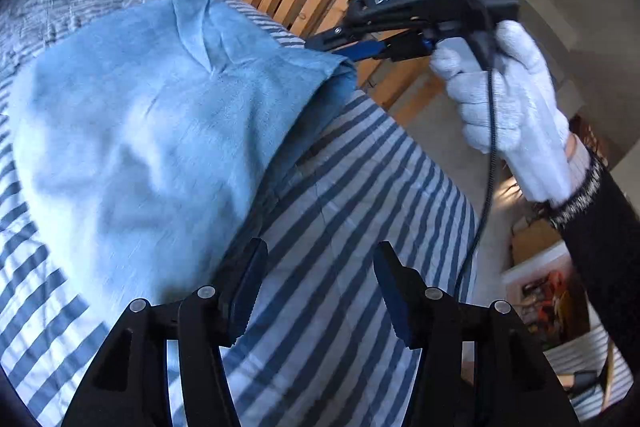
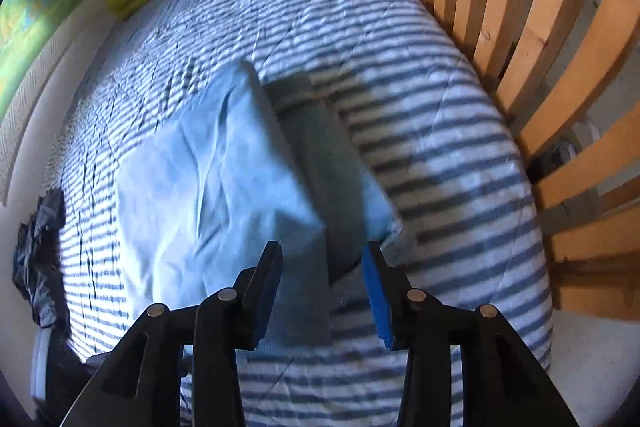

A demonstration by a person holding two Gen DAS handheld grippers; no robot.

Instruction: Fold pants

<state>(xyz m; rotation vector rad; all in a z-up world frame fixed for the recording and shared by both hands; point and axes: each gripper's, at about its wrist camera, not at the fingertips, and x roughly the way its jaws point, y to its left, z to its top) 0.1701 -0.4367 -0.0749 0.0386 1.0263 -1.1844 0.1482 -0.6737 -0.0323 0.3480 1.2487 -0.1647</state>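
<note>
The left gripper (image 1: 320,283) is close, its jaws spread wide over the striped bed cover (image 1: 352,187). The light blue pants (image 1: 132,115) lie folded on the bed. Farther off, a white-gloved hand (image 1: 508,107) holds the right gripper (image 1: 328,41), marked "DAS", jaws spread by the pants' edge

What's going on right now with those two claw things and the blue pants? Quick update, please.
Left gripper open, empty, over the striped bedcover. Right gripper open at the pants' corner. Pants lie partly folded. Nothing in the way.
</note>
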